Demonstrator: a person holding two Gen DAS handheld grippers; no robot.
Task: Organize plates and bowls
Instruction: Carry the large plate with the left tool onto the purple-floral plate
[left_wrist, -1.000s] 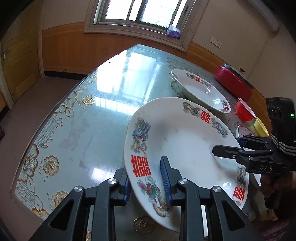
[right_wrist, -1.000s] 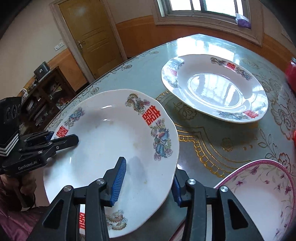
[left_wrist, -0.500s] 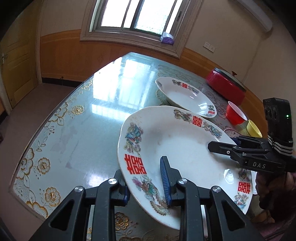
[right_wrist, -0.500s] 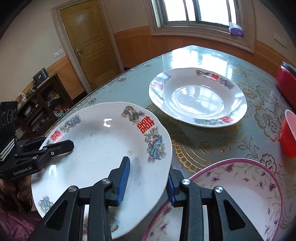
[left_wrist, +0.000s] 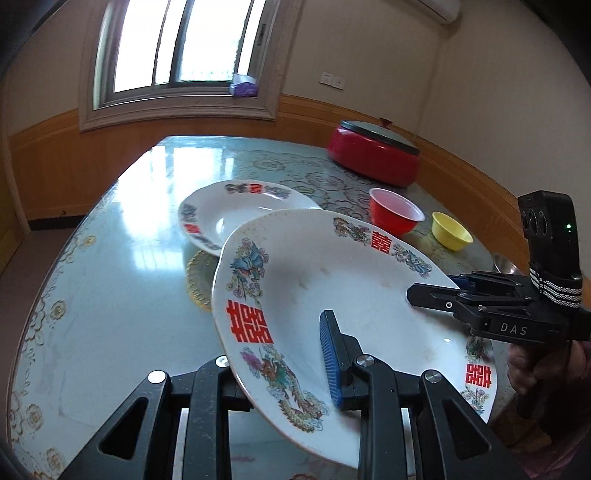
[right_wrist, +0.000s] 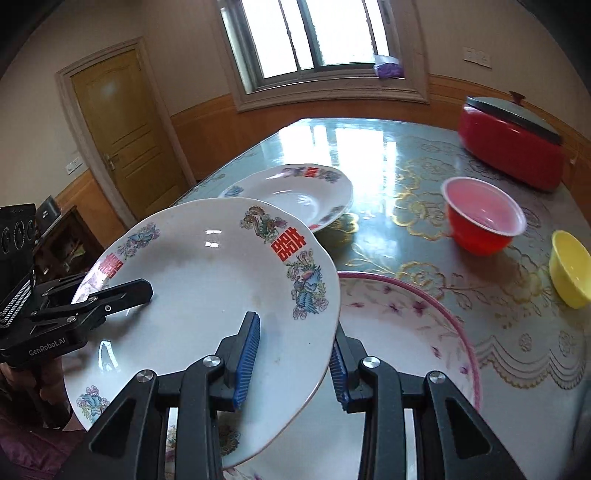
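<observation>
Both grippers hold one large white plate (left_wrist: 332, 280) with red characters and dragon patterns, lifted above the table. My left gripper (left_wrist: 280, 365) is shut on its near rim. My right gripper (right_wrist: 291, 358) is shut on the opposite rim (right_wrist: 207, 280); it also shows in the left wrist view (left_wrist: 439, 291). A second matching plate (left_wrist: 236, 214) lies on the table beyond, also in the right wrist view (right_wrist: 295, 195). A pink-rimmed floral bowl (right_wrist: 406, 332) sits under the held plate's right edge.
A red plastic bowl (right_wrist: 480, 221) and a yellow bowl (right_wrist: 570, 269) stand to the right on the glass-topped table (left_wrist: 122, 243). A red lidded pot (left_wrist: 373, 155) is at the far right. The table edge runs along the left.
The held plate has risen higher off the table and come nearer the second plate, its far edge now overlapping it in view. Both grippers stay shut on it.
</observation>
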